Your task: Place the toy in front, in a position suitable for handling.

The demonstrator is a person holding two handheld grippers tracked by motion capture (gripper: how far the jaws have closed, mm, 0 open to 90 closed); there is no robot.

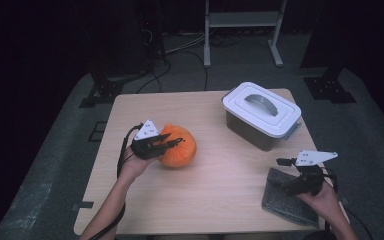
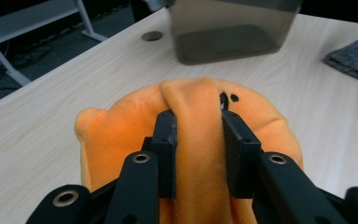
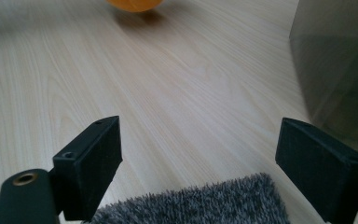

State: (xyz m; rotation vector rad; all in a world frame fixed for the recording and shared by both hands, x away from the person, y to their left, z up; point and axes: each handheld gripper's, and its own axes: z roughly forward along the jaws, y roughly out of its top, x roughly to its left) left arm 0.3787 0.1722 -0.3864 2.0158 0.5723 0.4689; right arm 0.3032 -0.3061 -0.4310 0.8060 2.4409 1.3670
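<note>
Fingers (image 2: 168, 140) of your left gripper (image 2: 198, 154) pinched a raised fold of the soft orange plush pumpkin (image 2: 121, 135), which sat rounded and fuzzy on the table's (image 1: 220, 190) left half; your right gripper's (image 3: 214, 163) fingers stood spread.

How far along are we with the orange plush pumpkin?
Done: the left gripper is shut on a fold of the orange plush pumpkin. In hand: the pumpkin. Left: the grey lidded plastic box is closed; the right gripper waits open over the grey fuzzy cloth.
</note>
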